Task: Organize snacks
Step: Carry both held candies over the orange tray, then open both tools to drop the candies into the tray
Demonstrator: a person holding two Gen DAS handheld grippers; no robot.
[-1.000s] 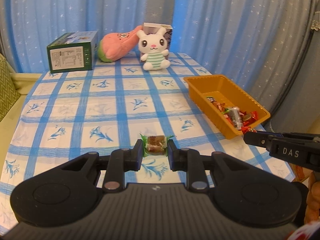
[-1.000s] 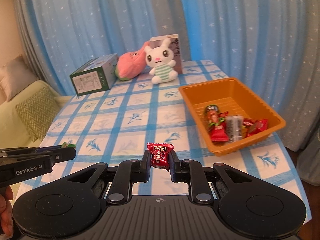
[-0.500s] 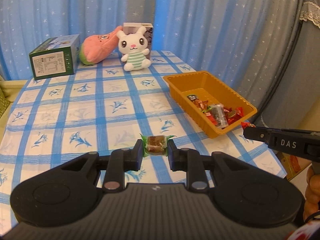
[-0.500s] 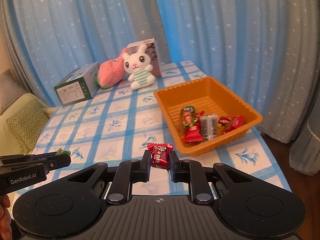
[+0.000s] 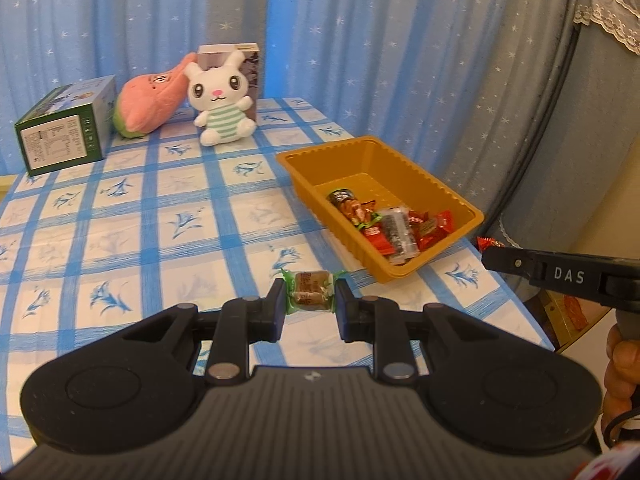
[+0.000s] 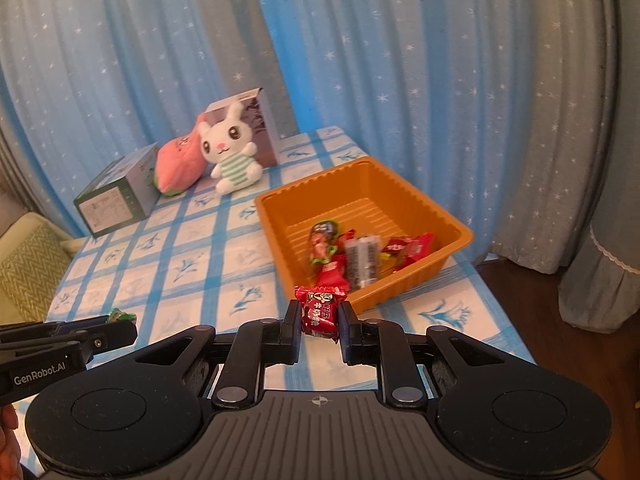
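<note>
My left gripper (image 5: 310, 300) is shut on a green-wrapped brown candy (image 5: 309, 293), held above the blue-checked tablecloth, left of the orange tray (image 5: 320, 158). My right gripper (image 6: 319, 316) is shut on a red-wrapped candy (image 6: 319, 312), just before the near edge of the orange tray (image 6: 420, 190). Several wrapped snacks (image 6: 360, 254) lie in the tray's near half. In the left wrist view the right gripper (image 5: 490, 254) juts in from the right with the red candy (image 5: 489, 243) at its tip. The left gripper (image 6: 134, 326) shows at the left of the right wrist view.
A green box (image 5: 66, 132), a pink plush (image 5: 152, 100), a white rabbit plush (image 5: 222, 98) and a grey box (image 5: 252, 62) stand along the table's far edge before blue star curtains. The table's right edge drops to a dark floor (image 6: 540, 312). A sofa cushion (image 6: 24, 272) sits at left.
Both grippers have swung to the right with their candies; the orange tray now sits closer to the middle of both views. Both grips are unchanged.
</note>
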